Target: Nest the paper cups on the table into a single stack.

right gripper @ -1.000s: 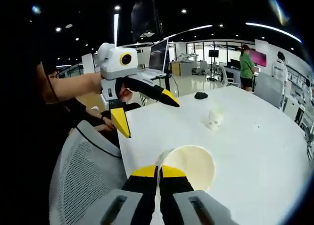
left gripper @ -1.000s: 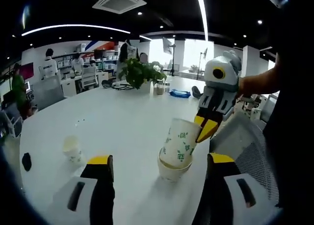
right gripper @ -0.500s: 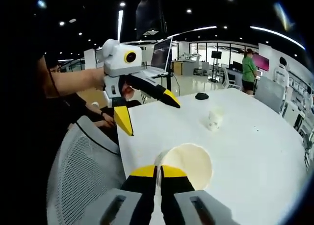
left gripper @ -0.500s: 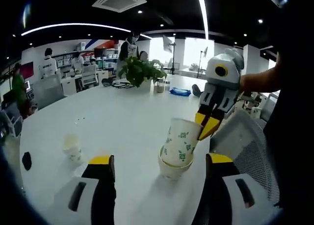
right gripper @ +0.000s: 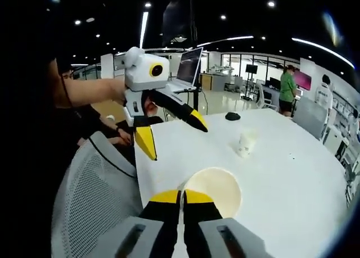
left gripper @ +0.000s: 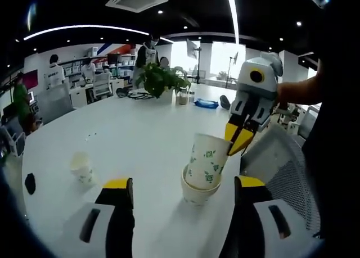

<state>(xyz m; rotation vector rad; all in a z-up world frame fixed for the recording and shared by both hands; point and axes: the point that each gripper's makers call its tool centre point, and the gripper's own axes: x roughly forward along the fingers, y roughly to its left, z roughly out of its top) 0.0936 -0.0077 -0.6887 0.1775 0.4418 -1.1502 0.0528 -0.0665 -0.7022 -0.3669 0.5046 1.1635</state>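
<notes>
Cups first: we see our right gripper (left gripper: pixel 239 141) with its fingers pinched shut on the rim of a green-printed cup (left gripper: pixel 206 161), tilted inside a plain cup (left gripper: pixel 197 193) standing on the white bench (left gripper: pixel 135 134). Our left gripper (right gripper: pixel 171 133) hovers beside them, fingers spread wide and holding nothing. A third small cup (left gripper: pixel 81 168) stands well apart.

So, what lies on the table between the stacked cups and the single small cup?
Nothing: in the left gripper view, bare white table separates the stacked cups from the small cup.
</notes>
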